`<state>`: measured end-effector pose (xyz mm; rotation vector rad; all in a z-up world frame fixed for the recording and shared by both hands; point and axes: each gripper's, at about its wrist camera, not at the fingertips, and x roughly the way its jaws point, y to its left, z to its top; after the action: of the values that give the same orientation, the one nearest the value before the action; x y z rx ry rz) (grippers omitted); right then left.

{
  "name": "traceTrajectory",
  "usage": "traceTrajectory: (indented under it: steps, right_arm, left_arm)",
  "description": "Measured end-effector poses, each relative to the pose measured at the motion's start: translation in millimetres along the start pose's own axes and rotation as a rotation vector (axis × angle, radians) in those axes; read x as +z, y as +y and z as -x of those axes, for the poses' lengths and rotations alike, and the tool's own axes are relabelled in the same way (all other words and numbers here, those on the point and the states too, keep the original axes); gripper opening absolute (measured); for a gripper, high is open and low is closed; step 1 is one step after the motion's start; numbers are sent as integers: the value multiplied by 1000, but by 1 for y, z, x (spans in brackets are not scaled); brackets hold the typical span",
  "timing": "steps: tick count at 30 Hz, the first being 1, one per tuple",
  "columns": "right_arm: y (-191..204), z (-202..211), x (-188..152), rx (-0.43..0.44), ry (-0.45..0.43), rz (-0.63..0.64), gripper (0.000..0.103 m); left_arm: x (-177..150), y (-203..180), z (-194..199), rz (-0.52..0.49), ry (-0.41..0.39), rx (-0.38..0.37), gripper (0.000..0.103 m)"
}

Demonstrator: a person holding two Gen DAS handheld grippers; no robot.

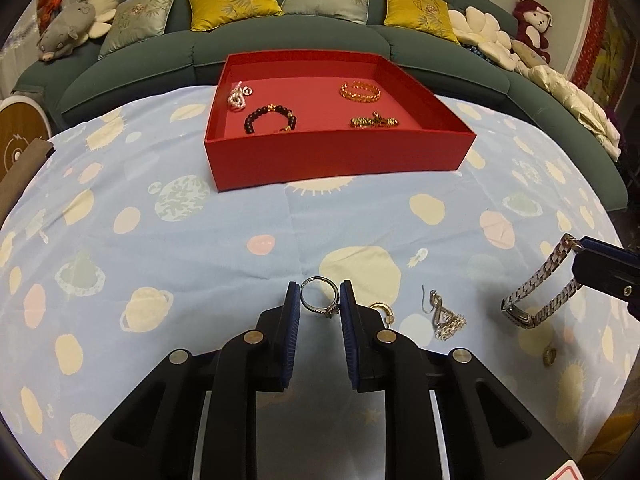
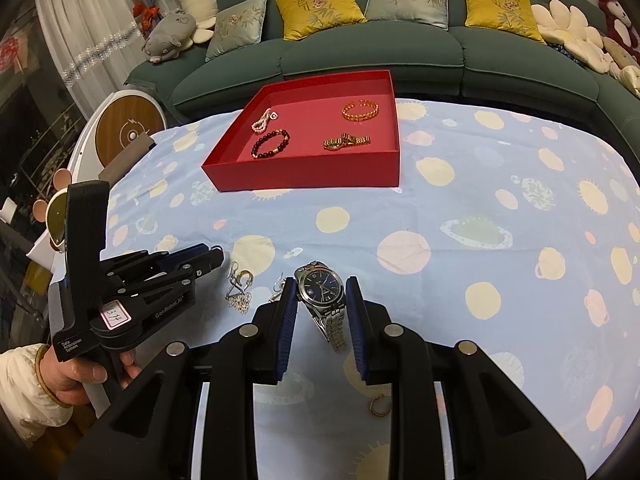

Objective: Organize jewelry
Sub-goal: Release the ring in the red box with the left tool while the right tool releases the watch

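- Left tongs (image 1: 320, 300): narrow, pads closed on a silver ring (image 1: 320, 294) with a small stone setting, ring upright between the tips; whether lifted clear of the cloth or just touching it, cannot tell.
- Right tongs (image 2: 321, 300): narrow, clamped on a steel wristwatch (image 2: 320, 286) with a dark blue dial, face up between the pads, bracelet trailing toward 6 o'clock; in the left wrist view the watch hangs from the tips, above the cloth.
- Just beside the left tongs at 3 o'clock: a gold hoop (image 1: 382, 310) partly hidden behind the right-hand pad, then a dangling silver earring (image 1: 444, 318); a further small gold piece (image 1: 550, 356) at 4 o'clock, near the watch.
- Worktop (image 1: 160, 240) covered in a pale blue planet-print cloth.
- At 12 o'clock, well apart from both tongs: red tray (image 1: 340, 156), already holding a pearl piece (image 1: 238, 98), a dark bead bracelet (image 1: 270, 120), a gold bangle (image 1: 360, 92) and a gold watch (image 1: 374, 122).
- Beyond the tray, a green sofa (image 1: 320, 36) with cushions and soft toys.
- Step in hand, by judgement: pick-up, both tongs loaded, carry to tray not yet begun.
- Next move calls for: firm grip on the thin ring, lift over the tray's near wall, release onto a bare patch of the tray floor, apart from pieces already there.
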<state>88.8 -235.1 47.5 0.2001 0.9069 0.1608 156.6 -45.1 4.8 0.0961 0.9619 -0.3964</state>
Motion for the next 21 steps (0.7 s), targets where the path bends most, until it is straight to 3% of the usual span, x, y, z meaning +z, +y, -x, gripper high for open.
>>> traceTrajectory:
  steps: [7, 13, 21]
  right_arm:
    - [15, 27, 42, 22, -113, -8, 24]
    - [24, 36, 89, 1, -209, -2, 24]
    - [10, -6, 144, -12, -249, -52, 24]
  left_arm:
    - [37, -2, 40, 17, -91, -49, 18]
    - [88, 4, 66, 25, -178, -55, 18]
    - [161, 29, 31, 82, -182, -63, 18]
